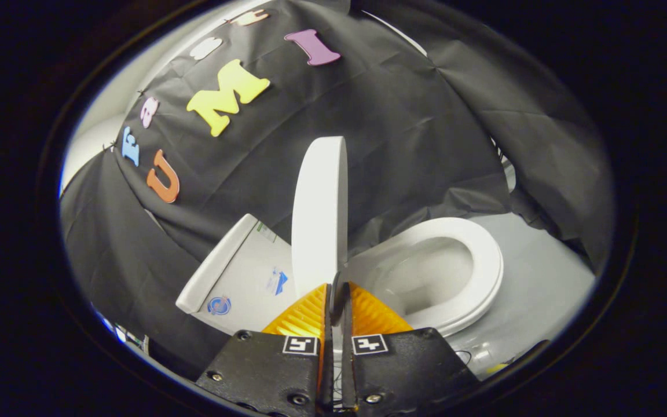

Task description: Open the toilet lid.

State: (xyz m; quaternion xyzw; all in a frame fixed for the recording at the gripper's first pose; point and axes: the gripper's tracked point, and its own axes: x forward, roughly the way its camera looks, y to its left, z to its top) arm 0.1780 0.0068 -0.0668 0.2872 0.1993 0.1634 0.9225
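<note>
Currently your gripper (336,289) has its fingers drawn almost together, pinching the thin edge of the toilet lid (319,214) between them. You see the lid raised edge-on, standing just ahead of the fingertips, between the cistern (241,278) on one side and the uncovered seat (472,255) and bowl (426,278) on the other. Booth cloth (397,116) hangs beyond.

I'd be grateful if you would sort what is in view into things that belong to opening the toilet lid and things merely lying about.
Belongs to the job:
- toilet lid, raised on edge, its rim between the fingers
- gripper, shut on the lid
- toilet seat, down on the bowl

Just there:
- tank with stickers
- black cloth wall
- grey floor
</note>
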